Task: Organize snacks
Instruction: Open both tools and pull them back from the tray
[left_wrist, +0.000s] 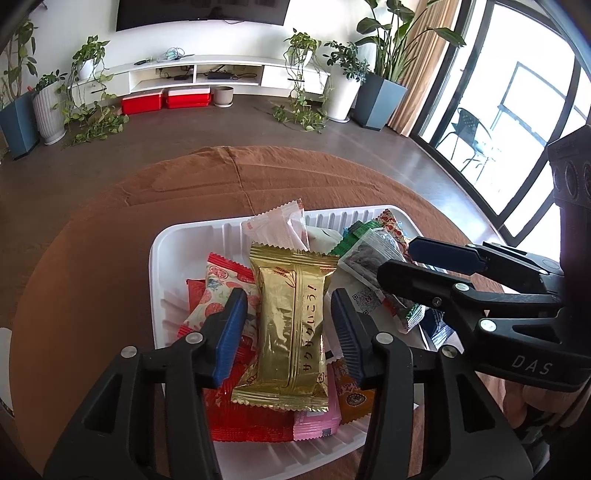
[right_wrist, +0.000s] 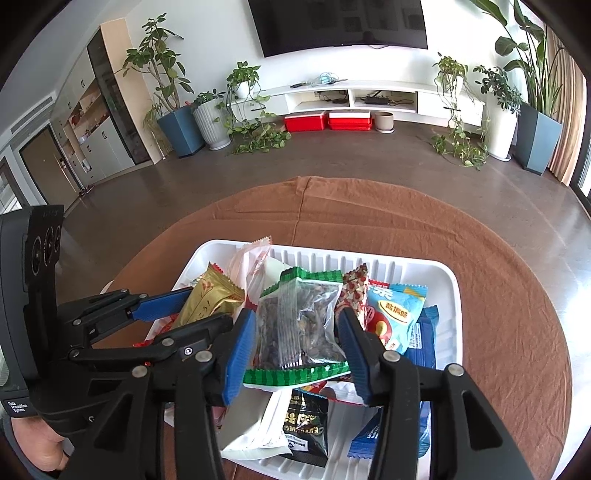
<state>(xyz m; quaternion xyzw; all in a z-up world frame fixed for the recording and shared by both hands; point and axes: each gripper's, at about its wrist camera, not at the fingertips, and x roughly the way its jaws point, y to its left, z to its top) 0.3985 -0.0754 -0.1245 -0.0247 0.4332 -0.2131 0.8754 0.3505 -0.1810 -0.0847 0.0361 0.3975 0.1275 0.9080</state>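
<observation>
Bright daylight from blown-out windows, sharp focus, heavy fisheye bending, dark vignetted corners

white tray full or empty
Full: the white tray holds heaped snack packets, among them a gold packet and a green-edged seed packet.
</observation>
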